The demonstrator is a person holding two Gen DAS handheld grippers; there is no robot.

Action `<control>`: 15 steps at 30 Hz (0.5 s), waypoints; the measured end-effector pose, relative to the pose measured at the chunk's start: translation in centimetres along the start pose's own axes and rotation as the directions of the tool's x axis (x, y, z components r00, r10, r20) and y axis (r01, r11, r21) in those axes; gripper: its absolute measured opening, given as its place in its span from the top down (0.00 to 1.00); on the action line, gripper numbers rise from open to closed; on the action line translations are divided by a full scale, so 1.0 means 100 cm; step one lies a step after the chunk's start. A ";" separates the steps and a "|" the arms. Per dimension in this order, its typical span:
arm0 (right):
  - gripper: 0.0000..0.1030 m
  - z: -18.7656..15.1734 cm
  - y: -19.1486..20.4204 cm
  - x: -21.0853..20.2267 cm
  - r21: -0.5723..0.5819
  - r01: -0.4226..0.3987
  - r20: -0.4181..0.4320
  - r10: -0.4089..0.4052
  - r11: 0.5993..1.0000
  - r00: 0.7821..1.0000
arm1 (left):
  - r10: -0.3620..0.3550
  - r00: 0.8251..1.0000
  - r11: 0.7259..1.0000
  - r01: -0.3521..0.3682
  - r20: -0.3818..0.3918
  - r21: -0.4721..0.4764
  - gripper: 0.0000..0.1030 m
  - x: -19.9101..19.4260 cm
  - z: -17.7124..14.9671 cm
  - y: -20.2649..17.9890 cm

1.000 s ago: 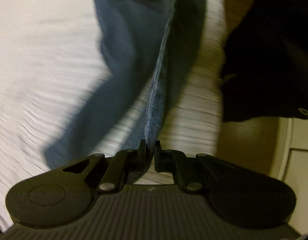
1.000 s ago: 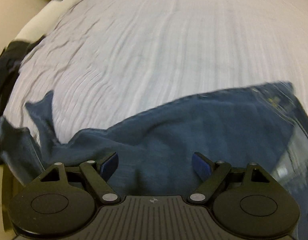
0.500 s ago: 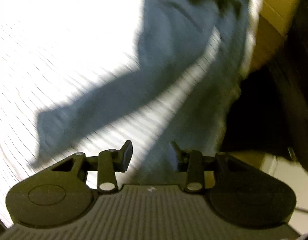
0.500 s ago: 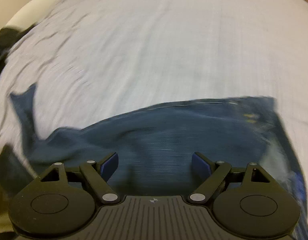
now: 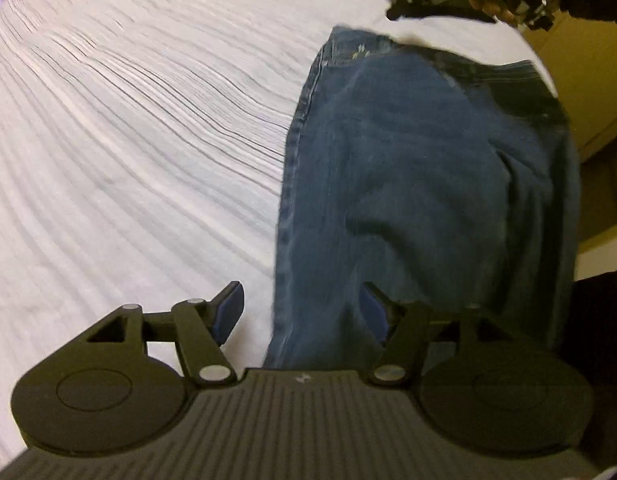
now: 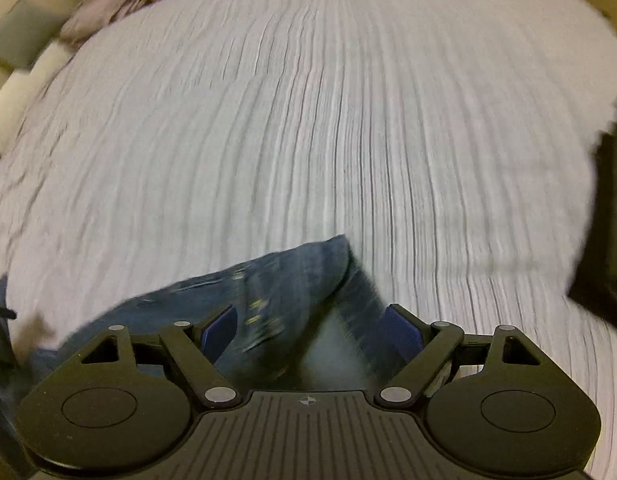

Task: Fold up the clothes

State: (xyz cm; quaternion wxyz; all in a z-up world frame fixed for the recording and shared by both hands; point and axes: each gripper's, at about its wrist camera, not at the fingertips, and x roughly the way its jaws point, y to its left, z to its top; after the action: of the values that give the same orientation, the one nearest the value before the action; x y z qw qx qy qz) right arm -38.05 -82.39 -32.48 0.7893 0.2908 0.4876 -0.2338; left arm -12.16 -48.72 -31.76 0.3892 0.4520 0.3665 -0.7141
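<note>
Left tool (image 5: 298, 312) jaws opening over jeans (image 5: 408, 184); right tool (image 6: 308, 332) wide, empty

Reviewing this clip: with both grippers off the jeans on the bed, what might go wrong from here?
1. The jeans lie along the edge of the bed, so part may slide off.
2. The left gripper, jaws opening with nothing pinched, straddles only the seam edge; a re-grip might catch one layer.
3. The right gripper stands open over a bunched corner, so folding now could trap wrinkles.
</note>
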 end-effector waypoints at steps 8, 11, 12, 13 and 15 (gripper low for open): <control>0.19 0.034 -0.057 0.096 0.054 -0.228 -0.130 0.233 0.972 0.964 | 0.007 0.987 0.988 -0.032 -0.161 -0.153 0.40 0.066 0.000 0.012; 0.58 0.032 -0.061 0.098 0.066 -0.270 -0.120 0.276 0.961 0.953 | -0.008 0.983 0.987 -0.021 -0.182 -0.158 0.74 0.068 0.004 0.006; 0.59 0.030 -0.065 0.093 0.093 -0.283 -0.105 0.292 0.955 0.950 | -0.005 0.982 0.989 -0.023 -0.187 -0.144 0.92 0.065 0.007 0.002; 0.70 0.027 -0.067 0.084 0.101 -0.312 -0.082 0.321 0.945 0.944 | -0.001 0.981 0.991 -0.024 -0.192 -0.129 0.93 0.063 0.010 -0.002; 0.74 0.022 -0.072 0.058 0.116 -0.356 -0.013 0.360 0.927 0.933 | 0.040 0.986 0.995 -0.054 -0.160 -0.082 0.95 0.046 0.021 -0.011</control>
State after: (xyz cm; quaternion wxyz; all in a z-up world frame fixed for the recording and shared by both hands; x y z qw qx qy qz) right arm -38.97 -89.57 -38.60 0.7928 0.4224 0.4258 -0.1078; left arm -15.18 -51.13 -35.17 0.3947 0.4987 0.4156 -0.6502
